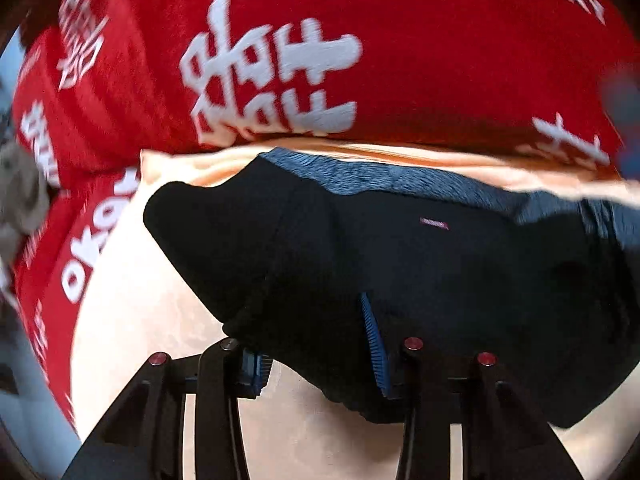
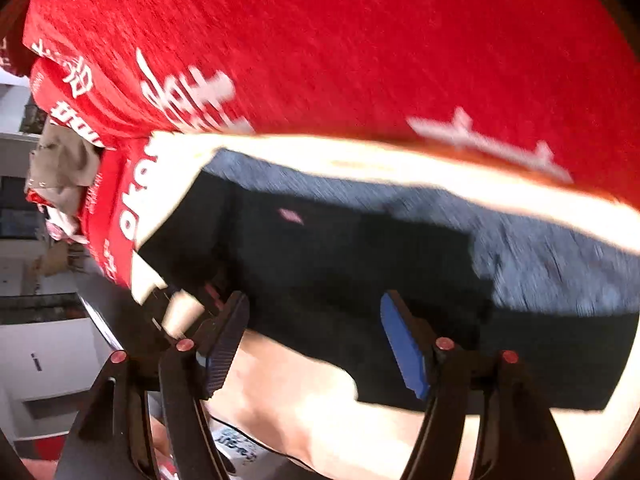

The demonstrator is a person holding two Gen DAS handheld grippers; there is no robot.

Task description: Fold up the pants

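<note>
On the left, my left gripper (image 1: 316,344) pinches the near edge of the black pants (image 1: 400,248), which lie bunched on a peach surface (image 1: 120,300) before a red printed blanket (image 1: 400,60). On the right, my right gripper (image 2: 312,336) stands spread over the same edge, gripping nothing. I judge both should clamp, then lift evenly, keeping the edge taut.

The pants (image 1: 400,256) are black with a blue-grey heathered waistband (image 1: 360,172) and a small pink label (image 1: 434,223). They lie on a pale peach sheet (image 1: 132,320). Behind, a red blanket (image 1: 440,60) carries white printed characters and letters. Each tool's pads are blue.
</note>
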